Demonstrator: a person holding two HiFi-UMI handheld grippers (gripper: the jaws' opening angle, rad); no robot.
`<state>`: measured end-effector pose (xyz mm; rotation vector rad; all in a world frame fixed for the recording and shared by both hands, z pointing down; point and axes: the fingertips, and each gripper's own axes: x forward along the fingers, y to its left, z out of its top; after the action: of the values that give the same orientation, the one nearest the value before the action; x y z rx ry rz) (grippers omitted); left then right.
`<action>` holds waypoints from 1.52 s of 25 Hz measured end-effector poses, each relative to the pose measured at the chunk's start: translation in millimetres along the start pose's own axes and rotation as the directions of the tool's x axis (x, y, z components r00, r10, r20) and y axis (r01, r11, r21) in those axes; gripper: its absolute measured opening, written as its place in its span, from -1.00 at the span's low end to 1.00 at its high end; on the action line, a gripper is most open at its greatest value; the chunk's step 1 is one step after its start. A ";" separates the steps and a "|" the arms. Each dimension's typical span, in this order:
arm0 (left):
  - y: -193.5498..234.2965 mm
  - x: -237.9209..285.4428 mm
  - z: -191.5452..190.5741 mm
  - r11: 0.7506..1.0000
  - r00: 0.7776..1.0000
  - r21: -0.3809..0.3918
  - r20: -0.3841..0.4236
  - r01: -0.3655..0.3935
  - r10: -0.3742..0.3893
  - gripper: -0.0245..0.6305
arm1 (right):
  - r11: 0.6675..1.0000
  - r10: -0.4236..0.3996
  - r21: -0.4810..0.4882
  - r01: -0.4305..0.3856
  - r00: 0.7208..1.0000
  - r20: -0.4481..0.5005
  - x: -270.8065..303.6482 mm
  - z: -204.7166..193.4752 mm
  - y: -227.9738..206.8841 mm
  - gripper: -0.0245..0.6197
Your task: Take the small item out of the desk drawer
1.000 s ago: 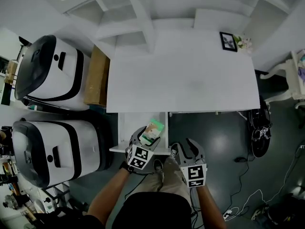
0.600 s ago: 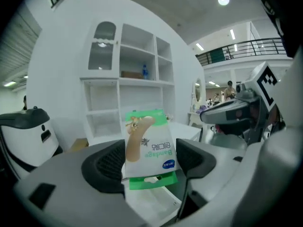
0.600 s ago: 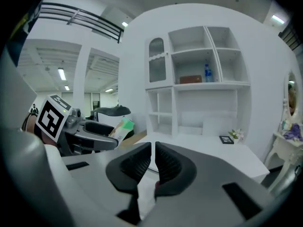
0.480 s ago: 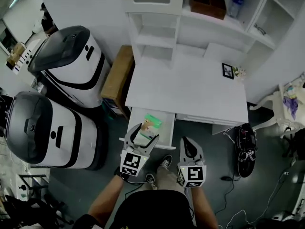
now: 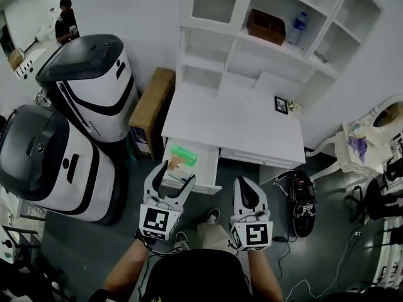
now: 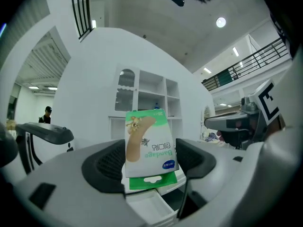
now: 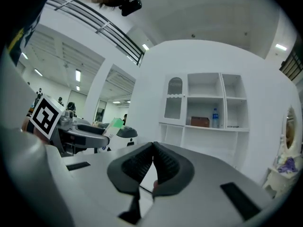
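A: Count for the entry, task item first.

B: One bandage pack (image 6: 149, 145), green and white. It stands upright between the jaws of the left gripper (image 5: 175, 172). The jaws are set wide, with a pad against each side edge of the pack. The pack is clear of the drawer (image 5: 210, 166) and is held above its open mouth.

A: Drawers open?

B: One, pulled out at the left end of the desk (image 5: 239, 121). From the head view I cannot tell what else lies in it.

A: Grippers?

B: Two, each with one marker cube. The right gripper (image 7: 152, 162) has just been closing. Its pads now meet with nothing between them. It is beside the left gripper, in front of the desk.

A: On the desk top?

B: One small picture frame (image 5: 281, 104) near the back right corner, with something small just beside it that I cannot identify.

A: Shelves above?

B: One brown box (image 5: 266, 26) and one water bottle (image 5: 298, 27), side by side in the same compartment.

A: Surroundings?

B: Two large white-and-black machines (image 5: 88, 87) to the left of the desk. One cardboard box (image 5: 151, 102) stands between the upper machine and the desk. One person (image 5: 64, 19) stands far off at the top left.
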<state>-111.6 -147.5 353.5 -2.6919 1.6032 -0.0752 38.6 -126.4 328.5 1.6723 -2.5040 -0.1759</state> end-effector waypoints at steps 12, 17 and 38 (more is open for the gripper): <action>0.9 -74.2 61.9 0.969 0.974 0.208 0.211 -0.132 0.087 0.11 | 0.999 0.036 -0.042 -0.032 0.996 0.077 -36.5 31.6 2.9 -0.87; -5.3 -89.4 75.5 0.981 0.950 0.086 0.275 -0.174 0.145 0.11 | 0.999 0.034 -0.025 -0.032 0.993 0.116 -52.0 37.4 -4.1 -0.88; -22.1 -81.9 51.1 0.986 0.976 0.081 0.171 -0.149 0.133 0.05 | 0.999 0.042 0.017 -0.045 0.991 0.125 -75.5 22.7 -6.6 -0.88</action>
<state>-128.8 -65.9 300.1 -2.4360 1.6893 0.0705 69.5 -58.6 302.1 1.6617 -2.6381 -0.2599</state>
